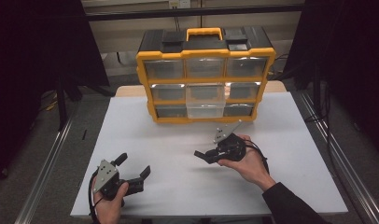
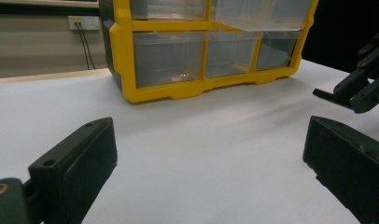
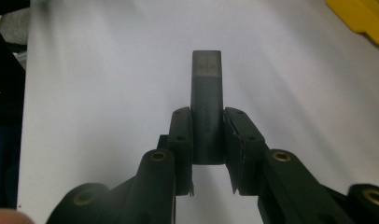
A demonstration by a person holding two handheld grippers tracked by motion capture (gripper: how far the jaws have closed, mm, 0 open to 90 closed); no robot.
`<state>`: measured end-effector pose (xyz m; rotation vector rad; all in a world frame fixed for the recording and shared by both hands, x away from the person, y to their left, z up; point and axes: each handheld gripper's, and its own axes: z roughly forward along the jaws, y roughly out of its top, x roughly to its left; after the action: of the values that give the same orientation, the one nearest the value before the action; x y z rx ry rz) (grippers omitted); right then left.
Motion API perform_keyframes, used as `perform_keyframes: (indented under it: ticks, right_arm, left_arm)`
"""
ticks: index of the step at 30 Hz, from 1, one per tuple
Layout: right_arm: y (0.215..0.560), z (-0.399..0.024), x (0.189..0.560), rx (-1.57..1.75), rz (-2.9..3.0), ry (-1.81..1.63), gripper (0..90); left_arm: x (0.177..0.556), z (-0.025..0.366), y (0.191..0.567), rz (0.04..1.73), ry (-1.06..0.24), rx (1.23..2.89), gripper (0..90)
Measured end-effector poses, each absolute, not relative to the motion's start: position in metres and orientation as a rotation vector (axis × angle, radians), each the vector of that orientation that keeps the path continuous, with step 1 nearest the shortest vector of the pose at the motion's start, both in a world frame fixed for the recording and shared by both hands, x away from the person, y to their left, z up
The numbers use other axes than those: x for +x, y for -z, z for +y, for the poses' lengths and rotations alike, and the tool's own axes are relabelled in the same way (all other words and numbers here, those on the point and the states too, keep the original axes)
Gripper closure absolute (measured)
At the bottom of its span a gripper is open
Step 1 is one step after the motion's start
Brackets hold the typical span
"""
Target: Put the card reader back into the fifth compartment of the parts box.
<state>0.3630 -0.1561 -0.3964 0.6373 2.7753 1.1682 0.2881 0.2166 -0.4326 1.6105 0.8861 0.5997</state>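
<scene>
Right tool [image 3: 208,154] clamped on small dark grey block [image 3: 207,93], centre frame, above white table [image 1: 178,140]. Left tool [image 1: 131,170] gaped empty, lower left. Needed steady level carry toward yellow drawer organizer [image 1: 205,79], top centre.

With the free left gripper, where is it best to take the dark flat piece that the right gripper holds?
Probably at its free, paler tip. The right gripper is shut on the lower half of the dark flat piece, so only the tip stands clear. The open left gripper could come head-on, its pads on the two broad faces.
</scene>
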Motion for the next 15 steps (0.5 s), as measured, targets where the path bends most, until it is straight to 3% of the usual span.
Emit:
perform_keyframes:
  ticks: [15]
  right_arm:
    - [0.377,-0.163,0.358,0.619,2.714,-1.241,73.6]
  left_arm:
    - [0.288,0.217,0.432,0.886,-0.596,1.607,2.9]
